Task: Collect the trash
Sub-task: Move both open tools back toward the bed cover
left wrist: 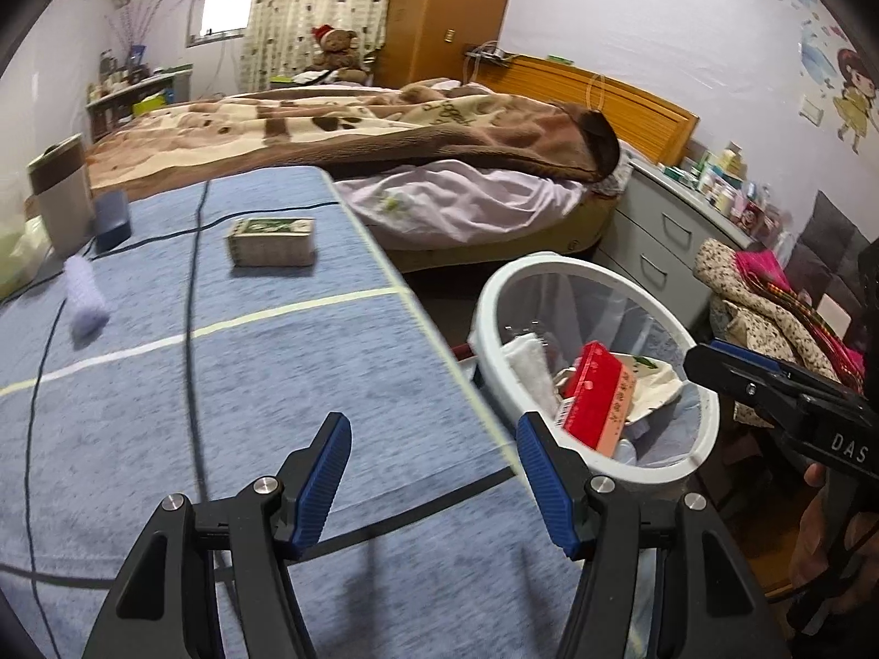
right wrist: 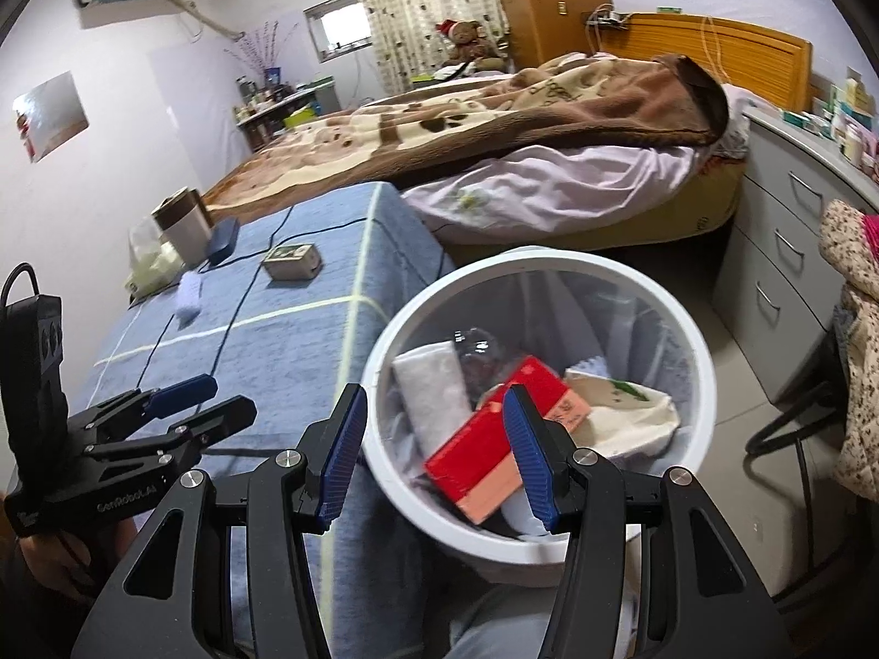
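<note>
red box (right wrist: 494,434) in bin (right wrist: 697,340), prob. below r gripper (right wrist: 434,453) jaws

A blue cloth (left wrist: 231,395) with pale stripes covers the table. A black cable (left wrist: 189,329) runs across it. At its far left corner stand a grey cylindrical container (left wrist: 60,200) and, just beside it, a dark blue case (left wrist: 112,219). Beyond lies a bed with a brown patterned blanket (left wrist: 351,126). A teddy bear (left wrist: 335,49) sits before the curtain (left wrist: 318,5). A grey drawer unit (left wrist: 670,230) holds bottles and boxes.
</note>
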### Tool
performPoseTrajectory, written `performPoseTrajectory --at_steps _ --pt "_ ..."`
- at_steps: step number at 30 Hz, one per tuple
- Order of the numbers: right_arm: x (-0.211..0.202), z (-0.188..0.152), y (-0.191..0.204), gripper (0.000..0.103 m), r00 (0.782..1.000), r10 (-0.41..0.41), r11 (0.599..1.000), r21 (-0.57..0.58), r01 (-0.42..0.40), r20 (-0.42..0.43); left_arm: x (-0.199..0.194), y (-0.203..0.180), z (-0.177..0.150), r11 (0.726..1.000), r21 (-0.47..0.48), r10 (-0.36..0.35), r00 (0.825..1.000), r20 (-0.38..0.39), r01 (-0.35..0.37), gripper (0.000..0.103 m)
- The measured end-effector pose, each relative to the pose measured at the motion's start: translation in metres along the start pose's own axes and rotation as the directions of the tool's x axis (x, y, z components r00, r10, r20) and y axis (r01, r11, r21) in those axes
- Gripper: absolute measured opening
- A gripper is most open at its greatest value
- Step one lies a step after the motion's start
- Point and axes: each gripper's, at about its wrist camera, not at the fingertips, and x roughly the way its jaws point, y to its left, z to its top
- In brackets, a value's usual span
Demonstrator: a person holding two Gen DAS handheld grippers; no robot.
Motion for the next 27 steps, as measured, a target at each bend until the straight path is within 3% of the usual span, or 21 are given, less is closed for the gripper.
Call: performPoseTrajectory --at_steps 11,27 --pt "0.006 -0.006 0.030 0.053 0.998 0.061 0.996 -0.059 -0.063 -0.034 -0.020 0.038 -0.017 0.994 -0.077 0.081 0.997 0.014 -0.079 0.063" --pt "0.016 0.010 0.079 0.053 0.988 0.141 0.971 -0.186 -0.151 -0.064 -0.049 0.096 -0.022 0.960 -0.174 0.224 0.974 0.018 -0.217 0.063"
